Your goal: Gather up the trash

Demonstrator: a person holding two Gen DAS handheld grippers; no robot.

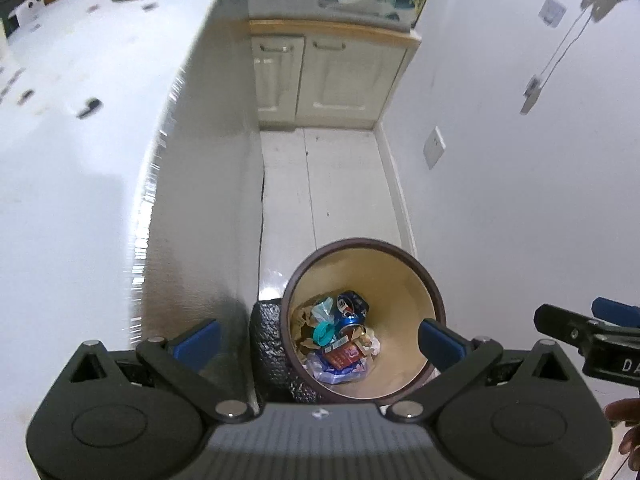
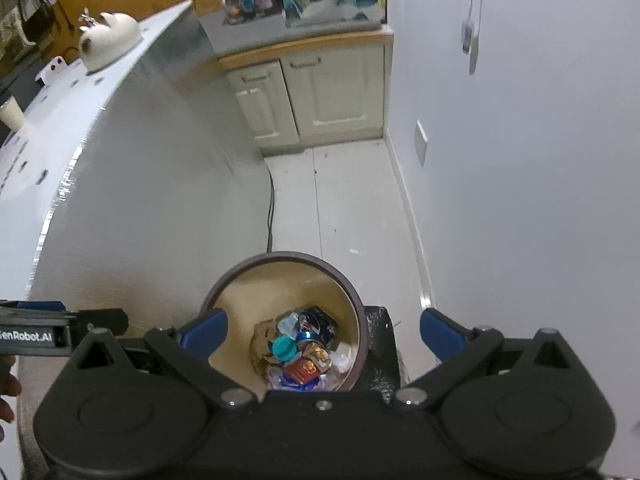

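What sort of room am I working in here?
Probably a home kitchen or utility corner: cream cabinet doors under a wooden countertop, a tiled floor, and a round trash bin holding cans and wrappers.

Your trash bin's (image 1: 424, 276) near rim is hidden behind the left tongs' body, and the black bag (image 1: 272, 352) beside it is partly covered too. The small dark bits on the desk (image 1: 80, 160) are too blurred to identify. The right tongs (image 1: 576, 328) are cut off at the left wrist view's edge.

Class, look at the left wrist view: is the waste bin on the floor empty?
No: the waste bin holds a crushed blue can, a teal lid and a red packet.
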